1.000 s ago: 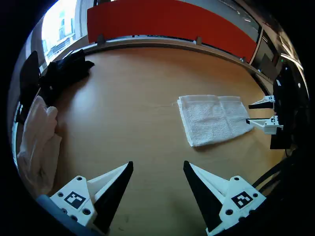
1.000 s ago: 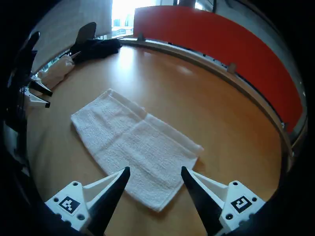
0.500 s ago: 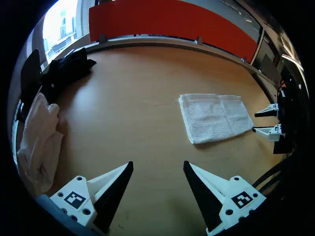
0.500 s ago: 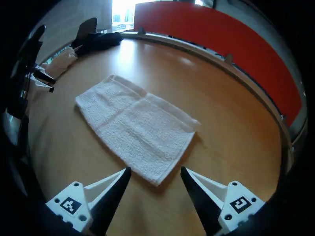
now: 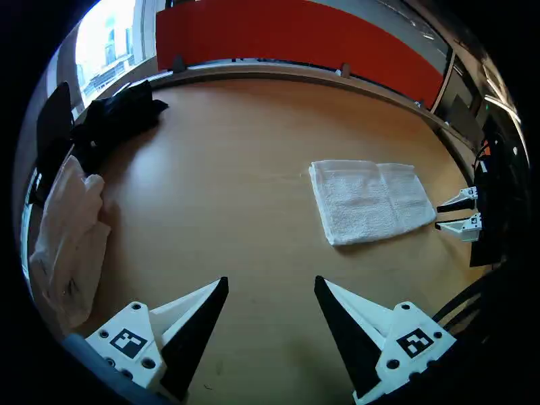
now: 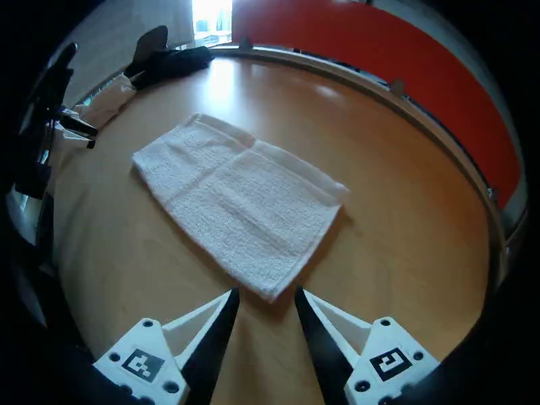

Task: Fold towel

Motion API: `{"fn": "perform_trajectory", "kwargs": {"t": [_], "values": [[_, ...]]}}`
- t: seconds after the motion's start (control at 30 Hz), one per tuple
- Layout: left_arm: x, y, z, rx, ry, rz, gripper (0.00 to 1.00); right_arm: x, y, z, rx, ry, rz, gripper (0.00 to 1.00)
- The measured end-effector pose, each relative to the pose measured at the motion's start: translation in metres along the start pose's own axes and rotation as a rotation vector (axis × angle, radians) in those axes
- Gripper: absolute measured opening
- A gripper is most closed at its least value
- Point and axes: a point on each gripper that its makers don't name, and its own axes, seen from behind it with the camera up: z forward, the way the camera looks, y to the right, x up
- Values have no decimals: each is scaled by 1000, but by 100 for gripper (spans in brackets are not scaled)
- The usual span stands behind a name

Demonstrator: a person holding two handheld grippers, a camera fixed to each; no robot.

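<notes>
White terry towel (image 6: 233,206), soft, light and limp, lying folded flat on the wooden desk (image 6: 385,229), is likely best pinched at its 6 o'clock corner, just ahead of the right gripper (image 6: 266,293), whose fingers are slightly apart and empty, while the left gripper (image 5: 270,283) gapes wide.

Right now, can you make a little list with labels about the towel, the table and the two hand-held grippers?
Towel: white, folded, flat on the table, not gripped
Table: wooden, red panel along its far edge
Left hand-held gripper: open, empty, well back from the towel
Right hand-held gripper: open, narrow gap, tips by the towel's near corner
Other things: black cloth, pale cloth
</notes>
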Motion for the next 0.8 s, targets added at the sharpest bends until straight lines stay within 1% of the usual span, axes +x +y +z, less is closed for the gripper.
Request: {"fn": "perform_trajectory", "kwargs": {"t": [0.2,0.33,0.47,0.53,0.67,0.73,0.8], "values": [[-1,-1,1,2,-2,-1,94,-6,2,1,7,-13,18,46],[-1,-1,1,1,-4,1,94,-8,2,3,19,-17,25,43],[-1,-2,1,1,-6,2,94,-8,3,5,25,-18,24,42],[-1,-2,2,1,-7,2,94,-8,3,6,26,-18,22,35],[-1,-2,2,1,-6,3,94,-7,4,8,27,-16,16,26],[-1,-1,2,1,-6,3,94,-7,3,8,29,-16,16,23],[-1,-1,2,2,-7,3,94,-7,3,7,29,-16,17,17]]}}
